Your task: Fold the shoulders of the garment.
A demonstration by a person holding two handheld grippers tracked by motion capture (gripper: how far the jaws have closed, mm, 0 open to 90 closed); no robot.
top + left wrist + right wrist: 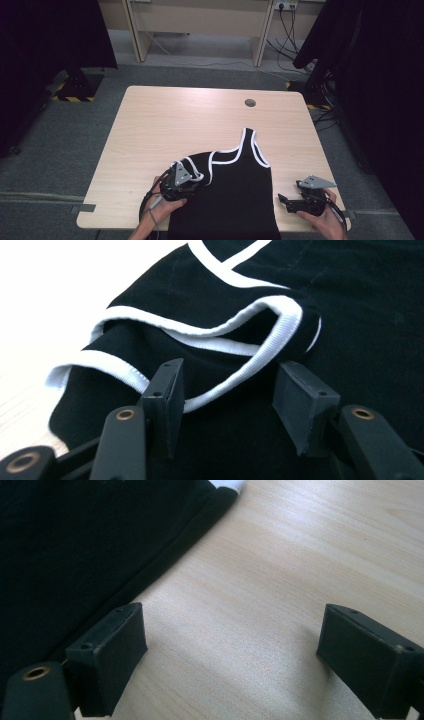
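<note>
A: Step? We see the black tank top [235,195] at lower centre of the worktop [165,125], left tongs [227,390] released, straddling its folded white-trimmed strap [260,347].

B: Right tongs [230,645] released over bare wood. Next we'd judge: pinch the strap, flatten. No containers.

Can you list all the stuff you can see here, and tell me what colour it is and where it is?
tank top: one, black with white trim, lying on the near middle of the table, left strap crumpled
table: one, light wood, centre of the room
cable hole: one, grey, far right of the tabletop
left hand-held gripper: one, black, open, over the crumpled strap
right hand-held gripper: one, black, open, over bare wood beside the top
</note>
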